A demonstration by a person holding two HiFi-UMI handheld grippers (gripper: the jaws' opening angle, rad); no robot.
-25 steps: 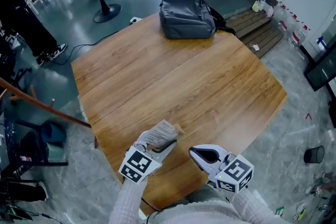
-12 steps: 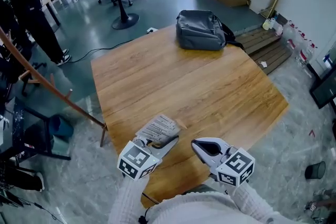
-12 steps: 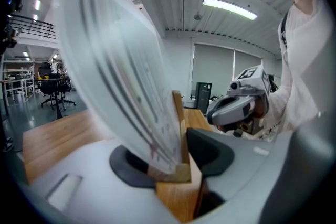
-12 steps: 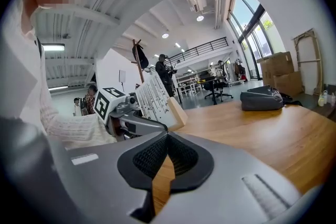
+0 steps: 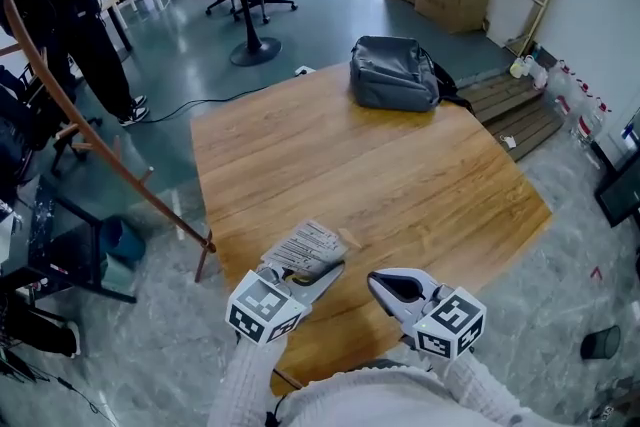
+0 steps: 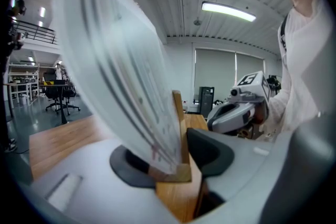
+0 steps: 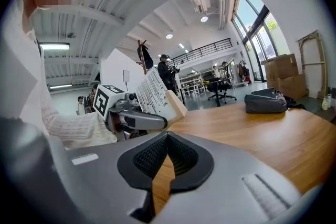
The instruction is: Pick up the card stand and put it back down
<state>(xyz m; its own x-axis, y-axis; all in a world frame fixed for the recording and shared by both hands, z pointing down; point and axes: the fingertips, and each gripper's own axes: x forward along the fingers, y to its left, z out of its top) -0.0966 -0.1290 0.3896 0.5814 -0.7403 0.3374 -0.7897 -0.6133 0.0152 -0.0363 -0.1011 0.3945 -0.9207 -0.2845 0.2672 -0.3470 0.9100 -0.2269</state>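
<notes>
The left gripper (image 5: 322,273) has its fingers (image 6: 212,150) clamped on the wooden base of the card stand (image 5: 306,247), and they stand only as far apart as that base is wide. The stand is tilted, over the desk's (image 5: 400,175) near edge. The right gripper (image 5: 377,283), just beside it, has its fingers pressed together on nothing. A bag (image 5: 393,75) lies at the desk's far edge

Head view looks steeply down; both close gripper views share card stand (image 7: 155,93) and table (image 5: 400,175).
</notes>
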